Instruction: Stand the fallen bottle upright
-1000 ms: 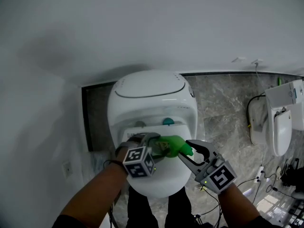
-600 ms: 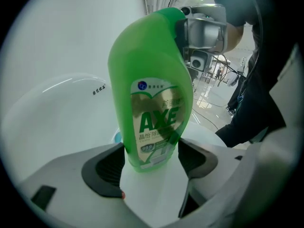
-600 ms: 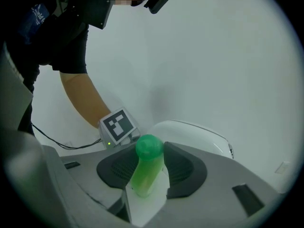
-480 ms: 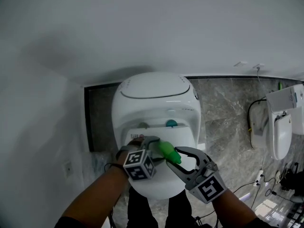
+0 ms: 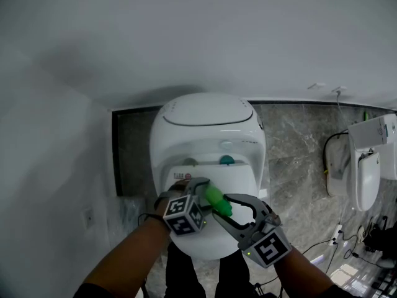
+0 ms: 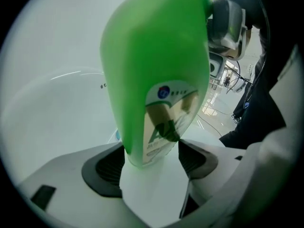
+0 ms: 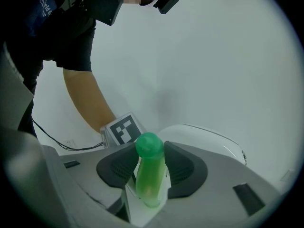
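Left tongs: pinching the fat lower end of the green bottle, with a pad pressed on each side of its labelled body.
Right tongs: jaws parted, one on each side of the thin neck below the round cap. Slivers of gap show beside the neck, so I'd say they bracket it rather than squeeze it.
Bottle's place: between the two tools, over the front of the closed toilet, with the cap end nearest the person.
Bottle's pose: slanted, neither flat nor upright. Whether any part touches the lid I can't tell from here.
Done so far: by my reckoning the bottle is in hand and partly turned, with one tool at each end ready to steer it.
Left to do: swing the cap to the top, set the base squarely on a flat spot, then let go with both tongs and see that it stands.
Risk: the lid looks smooth and curved, so a narrow base could slide.
Around: pale wall behind, grey stone floor, and a second toilet well off to the right.
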`<state>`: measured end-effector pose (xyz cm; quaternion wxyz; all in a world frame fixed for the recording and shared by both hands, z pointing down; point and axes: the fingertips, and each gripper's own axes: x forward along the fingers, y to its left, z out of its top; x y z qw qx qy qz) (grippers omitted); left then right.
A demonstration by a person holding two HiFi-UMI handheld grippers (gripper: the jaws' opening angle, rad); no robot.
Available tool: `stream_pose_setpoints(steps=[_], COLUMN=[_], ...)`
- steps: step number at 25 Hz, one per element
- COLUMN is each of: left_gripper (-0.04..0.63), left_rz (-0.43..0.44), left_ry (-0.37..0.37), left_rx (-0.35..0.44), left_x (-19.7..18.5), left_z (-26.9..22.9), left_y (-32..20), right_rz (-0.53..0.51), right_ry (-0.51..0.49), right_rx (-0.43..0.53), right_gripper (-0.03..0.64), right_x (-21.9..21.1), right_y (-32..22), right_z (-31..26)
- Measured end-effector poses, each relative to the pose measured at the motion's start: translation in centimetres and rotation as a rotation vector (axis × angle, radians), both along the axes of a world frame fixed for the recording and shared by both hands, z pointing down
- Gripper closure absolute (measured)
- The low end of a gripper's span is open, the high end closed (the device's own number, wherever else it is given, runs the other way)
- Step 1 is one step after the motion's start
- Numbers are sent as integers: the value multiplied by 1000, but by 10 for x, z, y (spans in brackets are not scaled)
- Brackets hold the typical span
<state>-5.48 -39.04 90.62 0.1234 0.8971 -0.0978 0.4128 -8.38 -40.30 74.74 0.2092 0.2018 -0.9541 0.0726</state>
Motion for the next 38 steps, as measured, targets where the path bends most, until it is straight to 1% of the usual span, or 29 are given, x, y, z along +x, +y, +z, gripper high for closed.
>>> stream_pose_setpoints(steps=[5,7,11,13,15,19,23,26,28,30,34,37,38], left_gripper=[209,209,208,209,207,208,208,208,209,210,276,315,334], left_rz=[-59,-86,-120,-135,-149,-194,-261,-319,-355,-381,-404,-449,-469], left_ry=[20,27,30,31,31,32,49,68,102,166,293,398,442], left_rx=[9,18,42,42,45,41,24,29,41,64,141,179,186], left_x=[-4,-5,-5,-8,-16,-40,-60,-75,-82,-83,-79,-75,-75], left_z=[-7,-10,-17,-20,-22,-34,-70,-118,-162,-217,-341,-435,-462], left_y=[0,-2,0,3,10,29,53,70,79,84,101,114,118], right_rz=[53,57,58,70,81,99,92,94,95,99,98,93,91], right_ry=[-24,-27,-38,-45,-48,-16,5,10,10,-4,-40,-57,-65], right_rx=[-18,-26,-27,-30,-25,-26,5,22,37,54,78,112,118], right_gripper=[426,408,411,400,396,388,387,387,387,387,387,390,403], right_x=[2,1,1,1,-1,1,15,28,38,47,63,76,79], right_y=[1,1,4,8,12,21,30,37,40,42,56,71,75], right_z=[-1,-2,-7,-8,-10,-17,-46,-85,-119,-161,-254,-323,-344])
